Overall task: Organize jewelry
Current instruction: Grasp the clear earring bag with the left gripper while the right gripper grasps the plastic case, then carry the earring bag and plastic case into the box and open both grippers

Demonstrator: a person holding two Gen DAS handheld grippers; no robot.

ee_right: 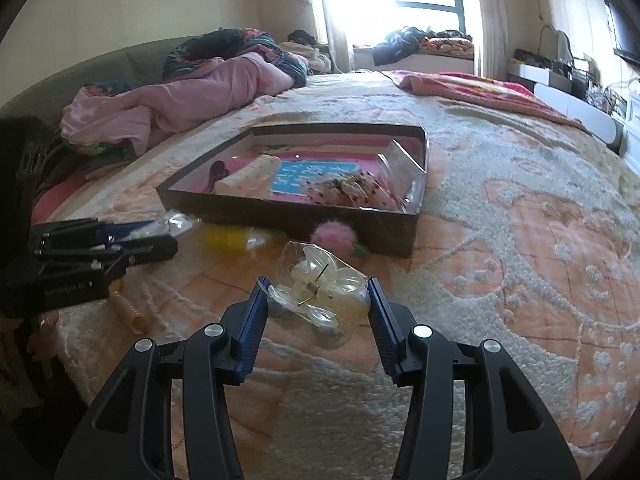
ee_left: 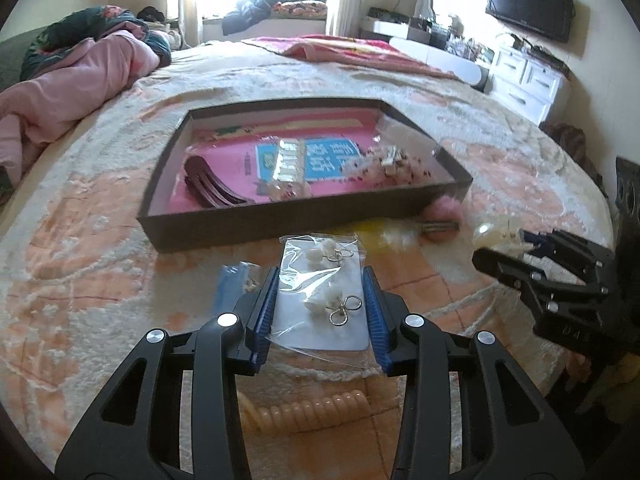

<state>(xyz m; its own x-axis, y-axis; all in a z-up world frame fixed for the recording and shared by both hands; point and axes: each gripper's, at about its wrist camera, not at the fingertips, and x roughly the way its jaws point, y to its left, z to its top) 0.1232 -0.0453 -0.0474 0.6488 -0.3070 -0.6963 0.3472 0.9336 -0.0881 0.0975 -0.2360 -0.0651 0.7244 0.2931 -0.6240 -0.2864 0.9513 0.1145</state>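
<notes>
A clear bag with white pompom earrings on a white card sits between the blue pads of my left gripper, which is shut on its sides just above the bedspread. My right gripper is shut on a crinkled clear bag holding a see-through flower piece. Ahead of both lies a dark shallow box with a pink lining. It holds dark red hair clips, a white pack and a red-dotted white bundle. The right gripper shows at the right of the left wrist view.
On the bedspread lie a small blue bag, a peach coil hair tie, a pink pompom and a yellow piece against the box's near wall. A pink quilt is piled far left.
</notes>
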